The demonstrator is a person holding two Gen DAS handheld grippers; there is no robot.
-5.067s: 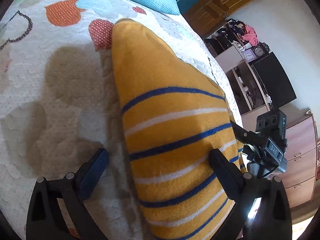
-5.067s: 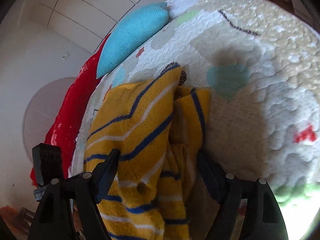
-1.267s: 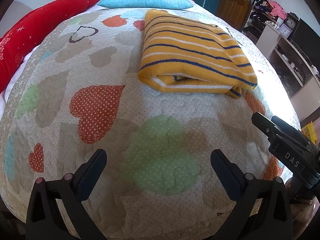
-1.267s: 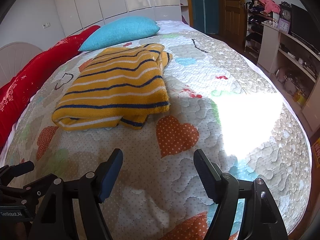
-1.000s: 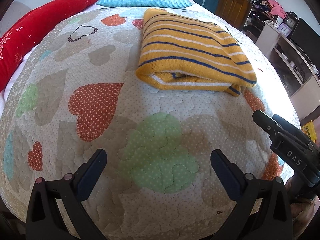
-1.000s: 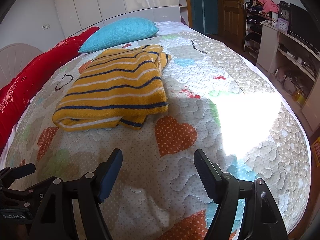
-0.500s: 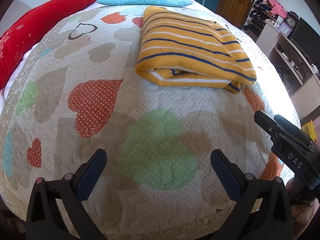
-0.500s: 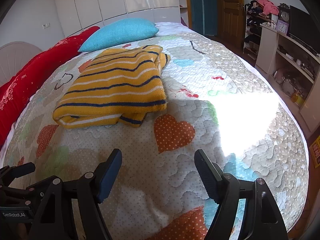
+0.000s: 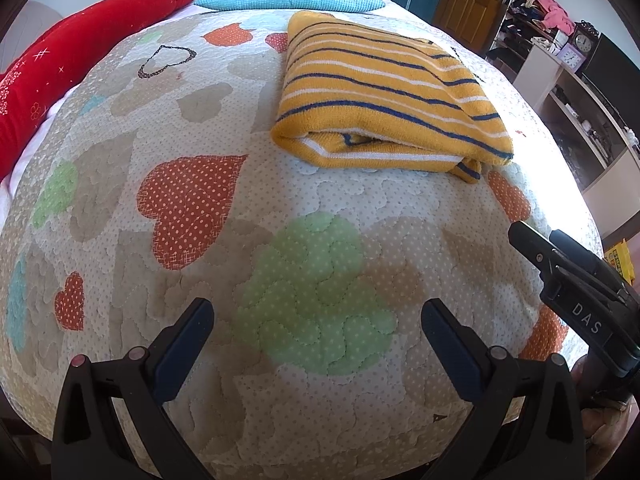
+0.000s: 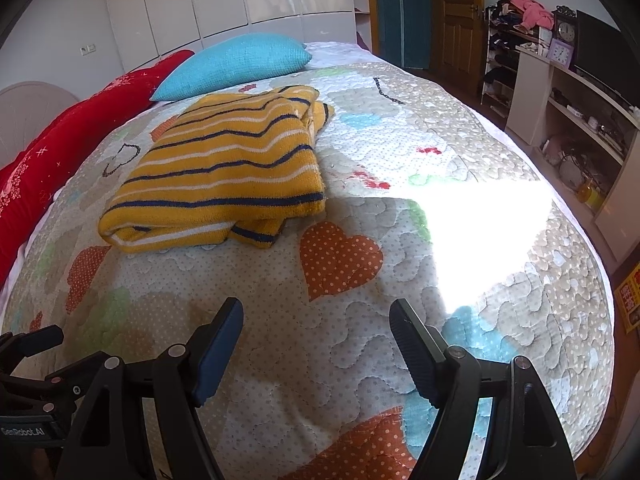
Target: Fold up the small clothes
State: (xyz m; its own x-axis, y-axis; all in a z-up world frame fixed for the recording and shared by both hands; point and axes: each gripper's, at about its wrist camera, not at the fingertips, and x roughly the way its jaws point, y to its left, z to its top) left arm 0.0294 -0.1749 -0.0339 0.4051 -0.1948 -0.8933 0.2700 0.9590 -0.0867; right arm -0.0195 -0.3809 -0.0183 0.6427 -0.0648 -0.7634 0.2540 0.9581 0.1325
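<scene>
Change: sweater (image 9: 384, 96) folded, lying on the quilt (image 9: 320, 272), no longer between the jaws.
Axis: toward the pillow (image 10: 236, 64).
Left gripper (image 9: 316, 320): wide, empty.
Right gripper (image 10: 316, 320): wide, empty.

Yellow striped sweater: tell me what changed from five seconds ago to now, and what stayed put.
Five seconds ago both grippers were right over the yellow striped sweater, working its layers. Now it lies folded on the quilt, and the left gripper and right gripper have pulled back toward the foot of the bed, open and empty. Over the last second nothing visibly moved. The blue pillow and red cushion stayed put.
</scene>
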